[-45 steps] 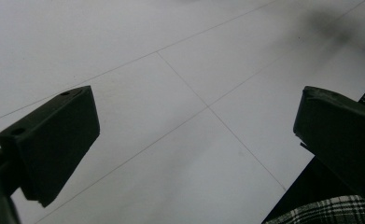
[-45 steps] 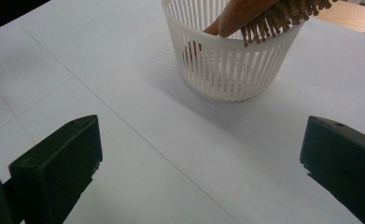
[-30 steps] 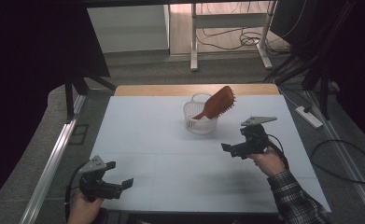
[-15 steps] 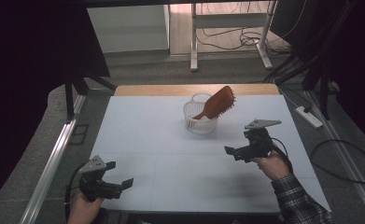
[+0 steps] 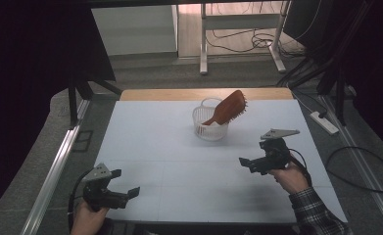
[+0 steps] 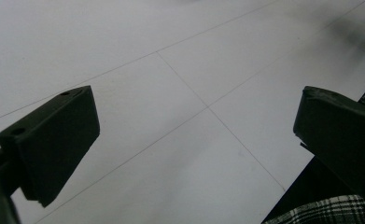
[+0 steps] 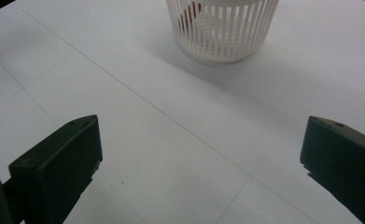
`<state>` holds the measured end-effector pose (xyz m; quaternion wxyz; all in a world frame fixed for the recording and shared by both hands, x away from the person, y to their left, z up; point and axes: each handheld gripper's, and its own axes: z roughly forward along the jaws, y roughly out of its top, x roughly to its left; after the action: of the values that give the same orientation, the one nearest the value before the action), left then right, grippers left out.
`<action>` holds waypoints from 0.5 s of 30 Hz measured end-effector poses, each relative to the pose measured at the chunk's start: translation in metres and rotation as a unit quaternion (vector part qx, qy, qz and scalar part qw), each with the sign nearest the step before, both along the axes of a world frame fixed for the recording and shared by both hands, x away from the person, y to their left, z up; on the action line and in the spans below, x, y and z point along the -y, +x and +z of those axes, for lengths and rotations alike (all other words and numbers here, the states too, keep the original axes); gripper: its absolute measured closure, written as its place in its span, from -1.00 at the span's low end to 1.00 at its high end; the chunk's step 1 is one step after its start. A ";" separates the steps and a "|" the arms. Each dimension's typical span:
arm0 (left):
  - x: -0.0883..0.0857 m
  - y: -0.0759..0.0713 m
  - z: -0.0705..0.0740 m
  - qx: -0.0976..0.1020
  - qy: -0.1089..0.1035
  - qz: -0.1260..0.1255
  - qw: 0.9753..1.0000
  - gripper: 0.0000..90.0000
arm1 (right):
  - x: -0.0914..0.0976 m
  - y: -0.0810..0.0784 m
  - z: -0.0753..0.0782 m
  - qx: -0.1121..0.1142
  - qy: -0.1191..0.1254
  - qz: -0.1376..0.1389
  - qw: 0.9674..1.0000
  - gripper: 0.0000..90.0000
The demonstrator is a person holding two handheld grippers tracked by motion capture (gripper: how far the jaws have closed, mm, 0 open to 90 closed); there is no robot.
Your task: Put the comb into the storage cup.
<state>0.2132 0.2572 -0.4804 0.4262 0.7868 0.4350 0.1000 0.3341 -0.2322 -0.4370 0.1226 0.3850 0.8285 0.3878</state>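
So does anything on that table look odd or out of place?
One thing: the brown hairbrush sits handle-down in the small white slatted basket, its bristled head leaning out well past the rim. Nothing looks spilled or broken. Both grippers, left and right, are open and apart from it.

basket (image 7: 223,30): top rim cut off by the upper edge of the right gripper view; only the slatted wall and base show there.
brush (image 5: 227,108): handle end sunk in the basket, hidden behind the slats; in the right gripper view just a red sliver shows through them.
right gripper (image 7: 201,172): both jaws cut by the lower edge, the right one also by the side edge.
left gripper (image 6: 196,149): jaws cut the same way; the table beyond them is blurred.
sleeve (image 6: 320,212): a plaid strip, clipped by the bottom edge.
left hand (image 5: 85,219): cut off at the bottom of the high view.
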 end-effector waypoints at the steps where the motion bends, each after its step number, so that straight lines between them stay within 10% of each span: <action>1: 0.000 0.000 0.000 0.000 0.000 0.000 1.000 -0.99 | 0.001 -0.001 0.000 0.001 -0.001 0.000 1.000 -1.00; 15: 0.000 0.000 0.000 0.000 0.000 0.000 1.000 -0.99 | 0.013 -0.010 -0.004 0.002 -0.003 -0.009 1.000 -1.00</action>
<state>0.2131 0.2572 -0.4804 0.4265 0.7866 0.4351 0.0999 0.3244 -0.2452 -0.4409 0.1285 0.3915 0.8259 0.3849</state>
